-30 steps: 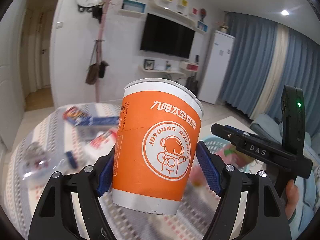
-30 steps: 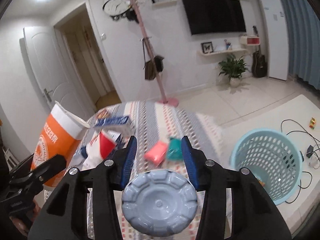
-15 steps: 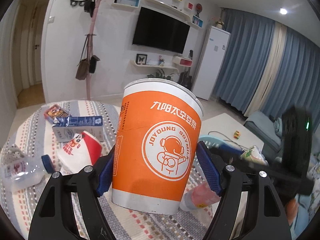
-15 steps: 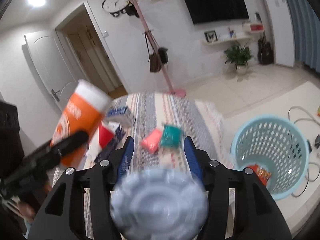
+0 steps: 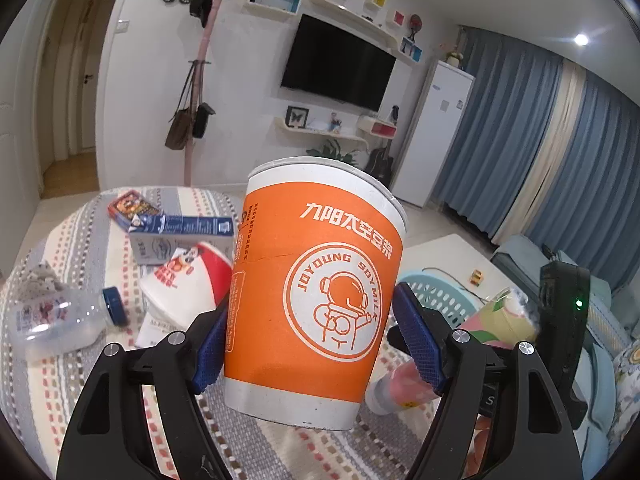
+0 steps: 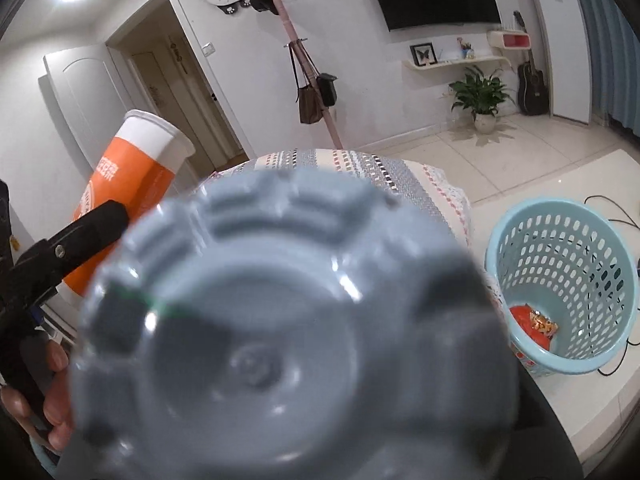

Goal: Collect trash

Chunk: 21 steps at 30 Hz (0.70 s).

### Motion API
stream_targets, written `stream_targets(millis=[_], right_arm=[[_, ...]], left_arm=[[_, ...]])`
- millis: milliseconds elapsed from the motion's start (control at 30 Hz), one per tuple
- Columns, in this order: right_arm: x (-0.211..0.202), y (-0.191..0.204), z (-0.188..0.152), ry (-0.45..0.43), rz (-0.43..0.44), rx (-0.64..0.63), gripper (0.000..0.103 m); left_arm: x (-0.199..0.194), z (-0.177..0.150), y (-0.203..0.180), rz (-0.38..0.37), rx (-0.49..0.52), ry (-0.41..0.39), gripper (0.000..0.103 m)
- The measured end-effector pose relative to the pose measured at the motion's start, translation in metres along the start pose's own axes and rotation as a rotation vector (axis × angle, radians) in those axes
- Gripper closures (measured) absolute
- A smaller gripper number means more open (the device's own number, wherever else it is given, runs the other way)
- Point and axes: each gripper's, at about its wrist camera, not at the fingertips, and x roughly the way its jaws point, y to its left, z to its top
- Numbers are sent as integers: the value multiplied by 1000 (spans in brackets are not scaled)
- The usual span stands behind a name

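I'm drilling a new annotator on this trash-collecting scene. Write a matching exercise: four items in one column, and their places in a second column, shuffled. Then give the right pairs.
Items
1. orange soy milk cup
2. clear plastic bottle with blue cap
3. red snack wrapper
4. blue and white carton

Places
A. at the bottom of the light blue basket
B. clamped between the left gripper fingers
C. lying on its side at the left edge of the striped cloth
D. on the cloth, behind the red and white cup

Pairs: 1-B, 2-C, 3-A, 4-D
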Motion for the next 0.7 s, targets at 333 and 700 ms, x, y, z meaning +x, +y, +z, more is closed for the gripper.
stream_targets(millis=[333, 700], right_arm=[[7, 2, 10, 1, -7, -5, 55], [62, 55, 21, 99, 41, -109, 33]], left_arm=[[7, -7, 4, 8, -16, 16, 29], [-38, -12, 66, 127, -131, -46, 29]])
